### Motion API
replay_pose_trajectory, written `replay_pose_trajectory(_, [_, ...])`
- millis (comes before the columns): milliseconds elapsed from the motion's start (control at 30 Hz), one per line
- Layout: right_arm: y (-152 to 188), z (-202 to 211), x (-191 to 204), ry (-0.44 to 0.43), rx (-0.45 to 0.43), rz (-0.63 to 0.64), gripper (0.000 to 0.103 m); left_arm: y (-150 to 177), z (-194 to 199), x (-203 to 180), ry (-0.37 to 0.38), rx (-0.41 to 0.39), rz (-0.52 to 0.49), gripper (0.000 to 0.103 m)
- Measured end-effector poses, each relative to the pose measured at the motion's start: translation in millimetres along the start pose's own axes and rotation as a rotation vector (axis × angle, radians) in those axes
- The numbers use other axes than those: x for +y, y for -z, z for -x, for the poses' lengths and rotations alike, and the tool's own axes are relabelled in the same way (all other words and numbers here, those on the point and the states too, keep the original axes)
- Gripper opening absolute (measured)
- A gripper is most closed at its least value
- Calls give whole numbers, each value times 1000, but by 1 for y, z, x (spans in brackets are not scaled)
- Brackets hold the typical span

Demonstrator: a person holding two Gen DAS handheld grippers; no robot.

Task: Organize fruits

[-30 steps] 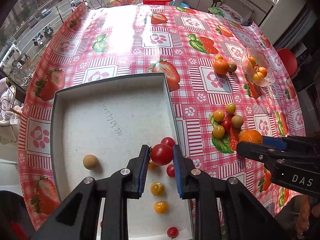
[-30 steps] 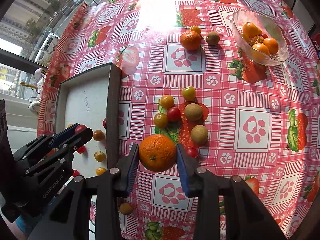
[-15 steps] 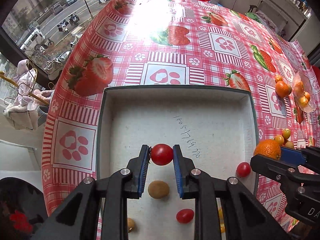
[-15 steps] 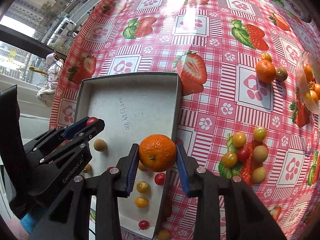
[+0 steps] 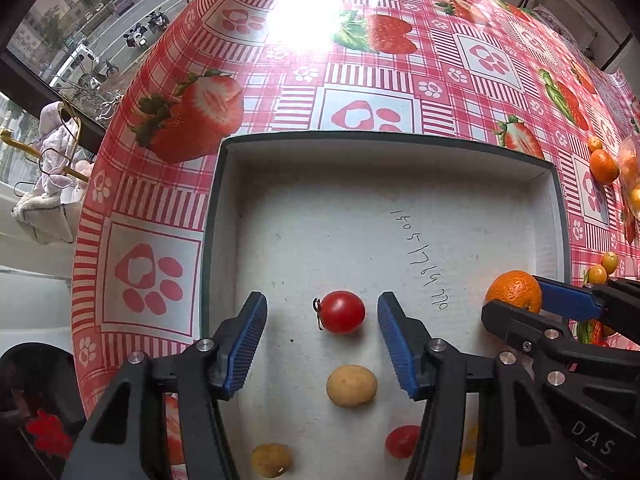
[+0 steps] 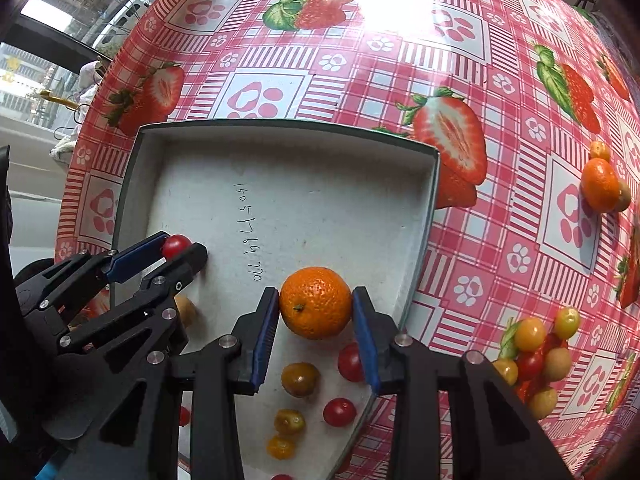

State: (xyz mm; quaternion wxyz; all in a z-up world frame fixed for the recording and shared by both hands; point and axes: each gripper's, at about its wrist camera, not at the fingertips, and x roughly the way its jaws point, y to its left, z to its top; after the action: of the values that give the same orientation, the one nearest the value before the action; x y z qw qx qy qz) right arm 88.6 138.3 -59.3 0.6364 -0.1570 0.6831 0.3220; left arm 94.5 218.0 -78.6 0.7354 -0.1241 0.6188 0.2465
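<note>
In the left wrist view, the left hand-held gripper [image 5: 322,320] is standing spread wide over the shallow white cardboard tray with a dark rim [image 5: 384,142], and the round red cherry tomato [image 5: 342,312] is lying released on the tray floor between its blue pads, touching neither. A tan oval fruit [image 5: 351,385] is sitting just nearer the camera than the tomato. In the right wrist view, the right hand-held gripper [image 6: 316,322] is clenching the round orange tangerine [image 6: 315,303] between both pads above the tray [image 6: 280,126], near its right wall. A cluster of small yellow and red tomatoes [image 6: 534,354] is lying on the strawberry-print red checked desk [image 6: 400,60], right of the tray.
</note>
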Motion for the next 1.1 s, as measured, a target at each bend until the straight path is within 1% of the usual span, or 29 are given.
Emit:
replay_pose_trajectory(67, [1,-1,-3,-13,0,-11,40,2,1,4,23,4,10,66])
replay_pose_trajectory(133, [-1,0,-3,-16,2,-8,41,3,0,6,11,10,10,67])
replay_pose_trajectory(200, [0,0,-2,-17,4,-7,44,6,-1,10,6,18,20,67])
replay_pose_trajectory(267, [0,4,-2,-28,2,-17,48,7,-1,15,17,28,35,67])
replay_pose_trajectory(300, [-1,5,-1,-34,-1,-20,49,8,0,19,23,29,47,70])
replay_pose_trajectory(333, [1,9,-3,-38,-5,-19,53,9,1,21,21,29,60,78])
replay_pose_trajectory(367, [1,12,-3,-37,-9,-18,58,10,1,26,39,28,74,86])
replay_pose_trajectory(400, [2,16,-3,-34,-14,-20,59,13,2,29,57,28,87,90])
replay_pose_trajectory(433, [3,19,-5,-40,-19,-25,63,15,4,29,65,24,89,91])
replay_pose_trajectory(500, [5,26,-9,-70,-23,-41,68,17,8,23,39,20,66,92])
replay_pose_trajectory(533, [7,30,-10,-72,-25,-44,68,18,8,21,32,24,52,96])
replay_pose_trajectory(567, [8,33,-9,-62,-29,-43,73,20,9,18,32,26,41,102])
replay_pose_trajectory(600, [9,36,-9,-54,-32,-42,79,21,10,15,30,26,30,102])
replay_pose_trajectory(633, [10,40,-9,-33,-34,-45,80,23,11,11,11,27,16,102])
replay_pose_trajectory(667, [11,43,-10,-30,-37,-47,81,23,12,7,-9,28,-2,102])
replay_pose_trajectory(700, [13,46,-11,-49,-36,-53,81,26,15,6,-19,23,-17,102])
replay_pose_trajectory(733, [15,48,-12,-58,-33,-56,82,27,17,4,-19,18,-25,102])
replay_pose_trajectory(800, [19,53,-12,-48,-34,-50,83,29,22,-2,-13,13,-31,102])
replay_pose_trajectory(867, [26,59,-11,-27,-38,-38,91,33,25,-3,-8,26,-26,102])
replay_pose_trajectory(900, [29,62,-12,-17,-41,-36,93,34,28,-4,-5,39,-25,102])
replay_pose_trajectory(933, [32,65,-13,-8,-44,-34,100,36,29,-5,-5,46,-24,102])
replay_pose_trajectory(967, [35,68,-14,-3,-44,-34,103,39,32,-6,-3,51,-25,102])
replay_pose_trajectory(1100, [45,77,-16,16,-41,-33,103,51,46,-16,18,65,-43,102])
